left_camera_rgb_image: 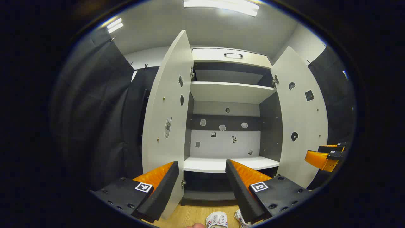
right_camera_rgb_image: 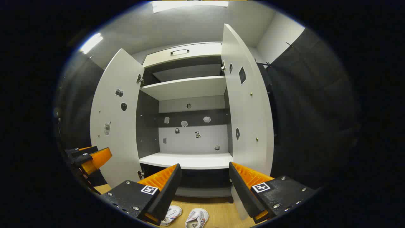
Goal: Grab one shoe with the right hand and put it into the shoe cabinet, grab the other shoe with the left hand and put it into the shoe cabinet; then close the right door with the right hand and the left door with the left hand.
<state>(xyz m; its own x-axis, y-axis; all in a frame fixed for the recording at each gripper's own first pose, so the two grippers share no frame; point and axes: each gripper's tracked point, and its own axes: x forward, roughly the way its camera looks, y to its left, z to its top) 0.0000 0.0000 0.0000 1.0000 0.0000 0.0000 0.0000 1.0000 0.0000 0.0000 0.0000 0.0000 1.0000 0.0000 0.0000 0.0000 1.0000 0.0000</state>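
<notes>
The white shoe cabinet [left_camera_rgb_image: 231,164] [right_camera_rgb_image: 186,160] stands ahead with both doors swung wide. Its left door [left_camera_rgb_image: 164,114] [right_camera_rgb_image: 115,123] and right door [left_camera_rgb_image: 300,120] [right_camera_rgb_image: 248,107] flank bare shelves. Two white shoes with red and blue stripes lie on the wooden floor in front: one [left_camera_rgb_image: 217,220] [right_camera_rgb_image: 171,214] to the left, the other [left_camera_rgb_image: 241,218] [right_camera_rgb_image: 196,218] to the right. My left gripper [left_camera_rgb_image: 202,185] is open above them, holding nothing. My right gripper [right_camera_rgb_image: 204,186] is open too, also empty. The right gripper [left_camera_rgb_image: 326,156] shows at the left view's right edge, the left gripper [right_camera_rgb_image: 90,160] at the right view's left edge.
Black cloth walls close in on both sides of the cabinet. A drawer with a handle [left_camera_rgb_image: 233,55] [right_camera_rgb_image: 179,50] tops the cabinet. Small stickers dot the doors and back panel. Something small and pale [left_camera_rgb_image: 195,225] pokes in at the bottom edge of the left view.
</notes>
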